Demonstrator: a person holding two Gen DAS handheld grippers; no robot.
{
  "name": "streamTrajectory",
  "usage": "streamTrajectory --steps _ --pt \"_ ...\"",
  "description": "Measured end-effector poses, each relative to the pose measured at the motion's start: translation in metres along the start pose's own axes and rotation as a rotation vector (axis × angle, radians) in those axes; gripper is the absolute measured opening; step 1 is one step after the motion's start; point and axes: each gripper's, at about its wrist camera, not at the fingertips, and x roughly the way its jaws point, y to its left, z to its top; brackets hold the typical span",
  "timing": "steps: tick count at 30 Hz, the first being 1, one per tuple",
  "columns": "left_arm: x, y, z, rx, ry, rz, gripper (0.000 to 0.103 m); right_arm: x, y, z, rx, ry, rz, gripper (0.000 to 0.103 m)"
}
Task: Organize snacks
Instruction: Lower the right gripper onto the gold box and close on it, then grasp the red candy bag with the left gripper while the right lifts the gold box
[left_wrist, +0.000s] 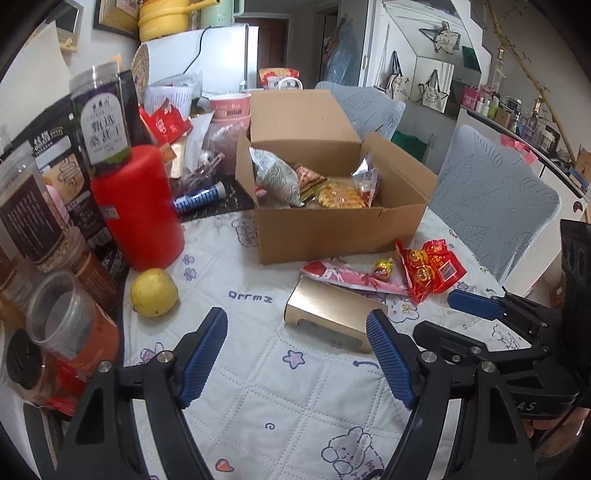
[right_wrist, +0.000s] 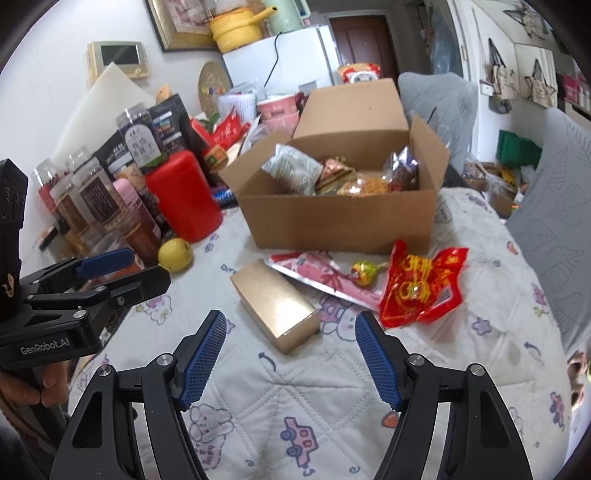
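An open cardboard box (left_wrist: 332, 229) (right_wrist: 343, 221) holds several snack packets. In front of it on the quilted cloth lie a gold box (left_wrist: 332, 312) (right_wrist: 275, 302), a pink packet (left_wrist: 351, 277) (right_wrist: 321, 275), a foil lollipop (left_wrist: 383, 270) (right_wrist: 364, 272) and a red packet (left_wrist: 430, 267) (right_wrist: 421, 291). My left gripper (left_wrist: 297, 325) is open and empty just before the gold box. My right gripper (right_wrist: 291, 326) is open and empty, near the gold box's front end; it also shows in the left wrist view (left_wrist: 476, 306).
A red canister (left_wrist: 138, 206) (right_wrist: 184, 195), jars and bags crowd the left side. A yellow lemon (left_wrist: 153, 292) (right_wrist: 176, 254) lies beside them. Grey-covered chairs (left_wrist: 495, 199) stand at the right. The left gripper shows at left in the right wrist view (right_wrist: 107, 271).
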Motion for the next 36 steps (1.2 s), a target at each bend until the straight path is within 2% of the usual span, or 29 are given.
streamTrajectory --steps 5,16,24,27,29,31,36 --pt "0.015 0.008 -0.002 0.000 0.023 -0.009 0.078 0.026 -0.001 0.003 -0.017 0.057 0.011 0.073" --pt "0.032 0.036 0.001 -0.082 0.046 -0.022 0.078 0.083 0.005 0.013 -0.075 0.167 0.077 0.073" --pt "0.039 0.044 0.000 -0.105 0.057 -0.013 0.078 0.110 0.017 0.019 -0.153 0.214 0.063 0.073" --pt "0.041 0.044 -0.001 -0.106 0.065 -0.008 0.078 0.116 0.020 0.016 -0.180 0.223 0.032 0.065" --pt "0.041 0.044 -0.002 -0.107 0.067 -0.005 0.078 0.113 0.022 0.013 -0.194 0.208 0.033 0.053" --pt "0.040 0.043 -0.002 -0.108 0.067 -0.006 0.078 0.107 0.023 0.012 -0.196 0.194 0.045 0.045" --pt "0.034 0.037 0.001 -0.109 0.052 -0.012 0.078 0.083 0.017 0.010 -0.165 0.160 0.091 0.043"
